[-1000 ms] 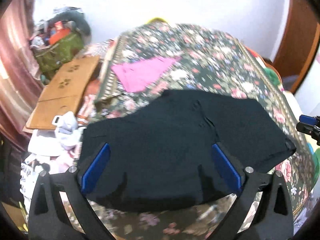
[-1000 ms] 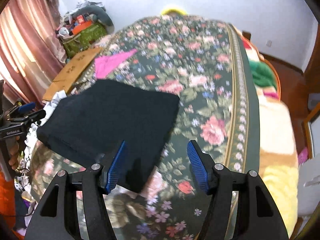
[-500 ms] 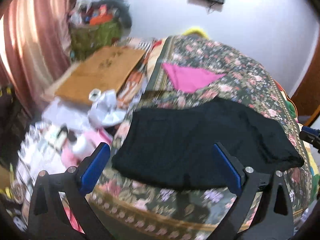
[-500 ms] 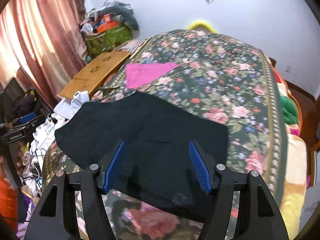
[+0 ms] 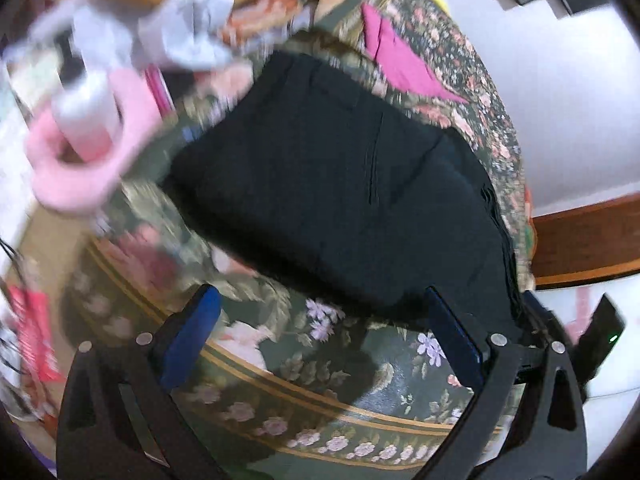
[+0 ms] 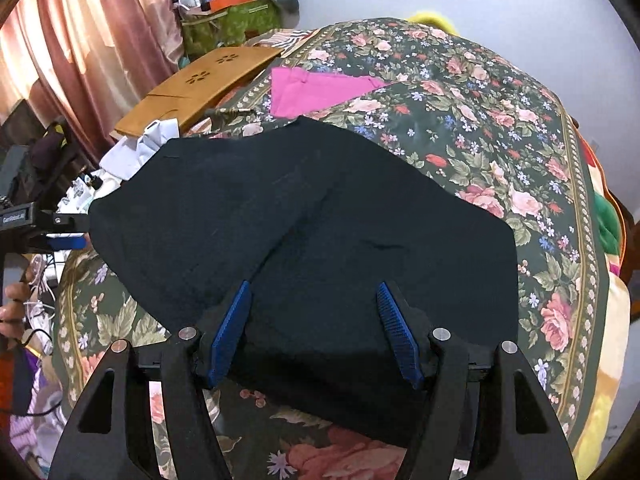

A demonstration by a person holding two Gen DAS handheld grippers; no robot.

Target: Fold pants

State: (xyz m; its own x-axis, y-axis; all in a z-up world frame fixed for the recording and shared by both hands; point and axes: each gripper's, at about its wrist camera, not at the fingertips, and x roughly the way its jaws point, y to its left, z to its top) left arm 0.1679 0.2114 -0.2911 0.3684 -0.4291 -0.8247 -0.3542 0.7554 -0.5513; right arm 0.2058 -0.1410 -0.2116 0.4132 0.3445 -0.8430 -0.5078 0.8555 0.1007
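The black pants (image 6: 320, 220) lie folded flat on the floral bedspread (image 6: 500, 92) near its front edge. My right gripper (image 6: 314, 330) is open, its blue-padded fingers low over the near edge of the pants, holding nothing. In the left wrist view the pants (image 5: 340, 184) lie ahead and my left gripper (image 5: 324, 340) is open and empty over the bedspread border (image 5: 320, 400), just short of the cloth. The left gripper's body also shows at the left edge of the right wrist view (image 6: 36, 224).
A pink cloth (image 6: 316, 90) lies on the bed behind the pants. A wooden lap table (image 6: 200, 80), white clothes (image 6: 136, 148) and clutter sit left of the bed by the curtain (image 6: 80, 40). A green bag (image 6: 228, 20) stands against the wall.
The left gripper has swung back and tilted, now short of the pants over the bed border. The right gripper has moved left and closer over the pants' near edge. Both stayed open.
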